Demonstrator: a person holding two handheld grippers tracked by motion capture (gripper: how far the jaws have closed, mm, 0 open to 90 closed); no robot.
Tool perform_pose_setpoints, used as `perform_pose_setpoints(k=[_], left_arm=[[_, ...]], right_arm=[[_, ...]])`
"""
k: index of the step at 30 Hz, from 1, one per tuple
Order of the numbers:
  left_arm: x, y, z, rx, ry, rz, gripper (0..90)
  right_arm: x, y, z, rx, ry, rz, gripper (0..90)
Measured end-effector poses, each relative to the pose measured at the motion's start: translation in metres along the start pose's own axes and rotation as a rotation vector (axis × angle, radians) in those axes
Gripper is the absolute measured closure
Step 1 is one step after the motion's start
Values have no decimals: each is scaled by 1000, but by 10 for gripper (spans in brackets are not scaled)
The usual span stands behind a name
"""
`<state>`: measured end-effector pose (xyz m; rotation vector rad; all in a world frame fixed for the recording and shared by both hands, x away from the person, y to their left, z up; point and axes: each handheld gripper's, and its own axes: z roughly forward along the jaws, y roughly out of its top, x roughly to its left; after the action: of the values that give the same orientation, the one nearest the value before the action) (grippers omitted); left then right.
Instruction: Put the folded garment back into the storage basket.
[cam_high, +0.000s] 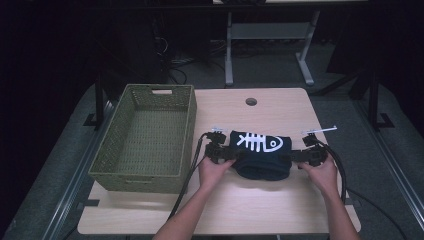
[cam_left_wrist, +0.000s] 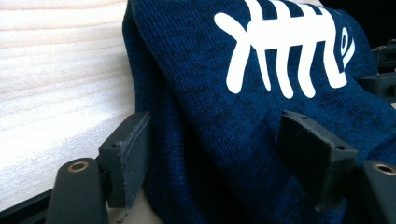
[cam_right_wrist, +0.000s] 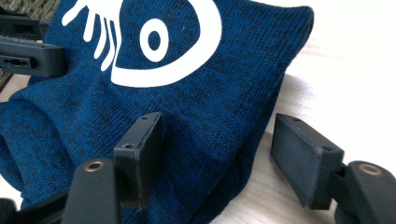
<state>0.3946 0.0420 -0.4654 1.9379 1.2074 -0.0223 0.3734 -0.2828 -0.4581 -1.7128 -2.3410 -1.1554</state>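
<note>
- The person's forearms come in from the near edge of the light wooden table (cam_high: 280, 107), a hand on each tool.
- The left gripper (cam_high: 223, 152) sits at the left end of the folded navy knit garment (cam_high: 261, 155); its jaws stand apart with the cloth's edge between them, one pad against the knit.
- The right gripper (cam_high: 303, 156) straddles the right end, jaws apart, far pad clear of the cloth.
- The garment lies mid-table, its white fishbone print (cam_high: 257, 142) up.
- Left of it stands an empty green woven basket (cam_high: 116, 142).
</note>
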Motion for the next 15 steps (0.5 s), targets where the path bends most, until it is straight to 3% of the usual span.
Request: perform_pose_setpoints(k=[6, 15], left_arm=[[0, 0, 1, 0, -7, -1, 327], [2, -1, 5, 1, -64, -24, 507]], right_arm=[[2, -1, 5, 10, -10, -5, 381], [4, -4, 10, -4, 7, 9, 551]])
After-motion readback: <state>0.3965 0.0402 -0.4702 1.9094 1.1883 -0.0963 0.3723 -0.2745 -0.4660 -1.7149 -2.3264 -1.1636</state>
